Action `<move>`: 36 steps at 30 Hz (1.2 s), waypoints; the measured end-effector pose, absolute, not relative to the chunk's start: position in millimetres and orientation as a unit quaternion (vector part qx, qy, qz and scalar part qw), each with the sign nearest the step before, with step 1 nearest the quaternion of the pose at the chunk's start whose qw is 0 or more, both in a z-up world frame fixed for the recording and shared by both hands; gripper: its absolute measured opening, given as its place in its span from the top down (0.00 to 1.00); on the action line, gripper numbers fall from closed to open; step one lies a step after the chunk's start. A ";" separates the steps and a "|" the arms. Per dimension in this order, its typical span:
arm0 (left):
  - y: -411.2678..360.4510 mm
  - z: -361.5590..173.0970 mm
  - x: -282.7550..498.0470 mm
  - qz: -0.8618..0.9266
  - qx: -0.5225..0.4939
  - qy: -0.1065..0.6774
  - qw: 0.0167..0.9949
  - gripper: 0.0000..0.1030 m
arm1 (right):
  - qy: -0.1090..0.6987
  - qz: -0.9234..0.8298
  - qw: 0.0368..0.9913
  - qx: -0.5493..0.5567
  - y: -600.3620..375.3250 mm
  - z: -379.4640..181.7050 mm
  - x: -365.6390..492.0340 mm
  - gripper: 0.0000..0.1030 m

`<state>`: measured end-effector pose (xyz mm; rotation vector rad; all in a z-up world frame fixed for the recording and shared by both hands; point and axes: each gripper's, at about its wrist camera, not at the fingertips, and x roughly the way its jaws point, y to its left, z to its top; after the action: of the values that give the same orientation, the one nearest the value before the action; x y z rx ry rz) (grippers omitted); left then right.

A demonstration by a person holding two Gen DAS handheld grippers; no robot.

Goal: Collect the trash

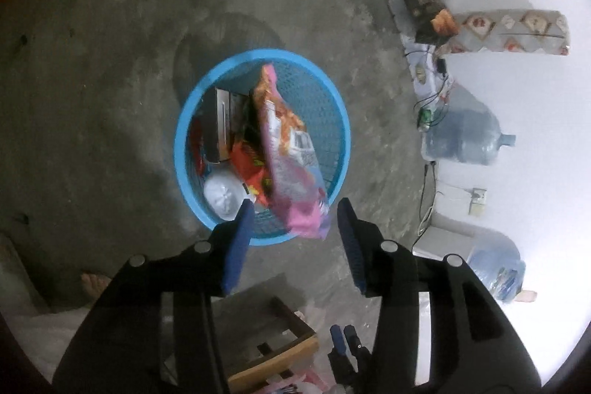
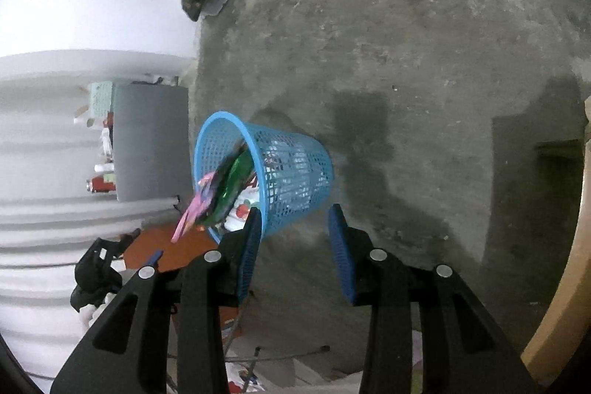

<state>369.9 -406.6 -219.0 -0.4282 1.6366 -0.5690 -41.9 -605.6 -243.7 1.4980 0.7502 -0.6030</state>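
Note:
A blue mesh basket [image 1: 338,120] stands on the concrete floor, seen from above in the left wrist view. It holds a dark box [image 1: 218,120], a red wrapper [image 1: 251,168] and a white cup lid [image 1: 221,198]. A pink and orange snack bag [image 1: 284,150] leans in the basket, its lower end over the near rim. That end lies between the pads of my left gripper [image 1: 295,205], which is open and not touching it. In the right wrist view the basket [image 2: 291,172] has the pink bag [image 2: 195,209] sticking out past its rim. My right gripper [image 2: 294,209] is open and empty beside it.
Two water jugs [image 1: 461,135] [image 1: 495,268], a patterned roll [image 1: 517,28], a dark carton [image 1: 424,13] and cables line the white wall. A wooden stool [image 1: 291,346] and a bare foot [image 1: 94,283] are near. A grey cabinet [image 2: 151,143] and a curved wooden edge [image 2: 561,283] flank the floor.

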 end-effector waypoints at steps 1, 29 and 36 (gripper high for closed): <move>-402.4 -210.6 367.5 -0.254 -0.188 0.707 0.632 0.57 | 0.329 -0.260 0.636 0.648 -603.5 -238.3 -40.4 0.64; -112.6 106.5 99.5 -0.219 0.032 0.303 0.927 0.10 | 0.218 -0.086 0.961 0.148 -344.6 86.2 2.7 0.06; -70.0 78.0 58.8 -0.088 0.041 0.322 0.942 0.10 | 0.291 -0.082 0.951 0.062 -282.0 86.4 3.6 0.06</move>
<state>58.8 -70.0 78.0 0.0846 0.6572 -0.1805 3.6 -282.0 86.4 0.1254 0.5914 -0.1661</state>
